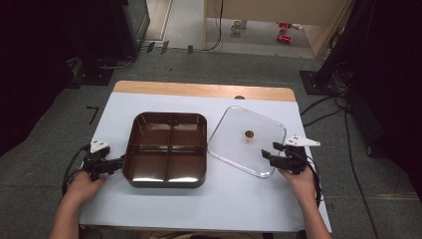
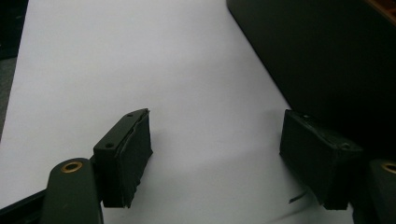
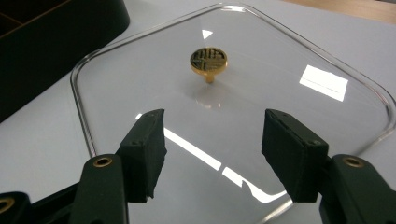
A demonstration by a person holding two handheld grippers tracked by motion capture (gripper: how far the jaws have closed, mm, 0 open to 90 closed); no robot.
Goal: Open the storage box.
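A dark brown square tray (image 1: 166, 172) with four compartments sits on the white table mat, all compartments bare. To its right lies a clear square lid (image 1: 234, 142) with a small gold knob (image 1: 248, 134), turned cornerwise. My left gripper (image 1: 117, 164) rests open beside the tray's left wall (image 2: 336, 60), nothing between its jaws. My right gripper (image 1: 266, 155) hovers open over the lid's near right corner, aimed at the gold knob (image 3: 208, 60) on the lid (image 3: 280, 93).
The white mat (image 1: 199, 204) covers a wooden table (image 1: 199, 89) whose far edge shows bare wood. Grey carpet with cables (image 1: 328, 107) surrounds the table. Dark stands (image 1: 94, 64) flank the far corners.
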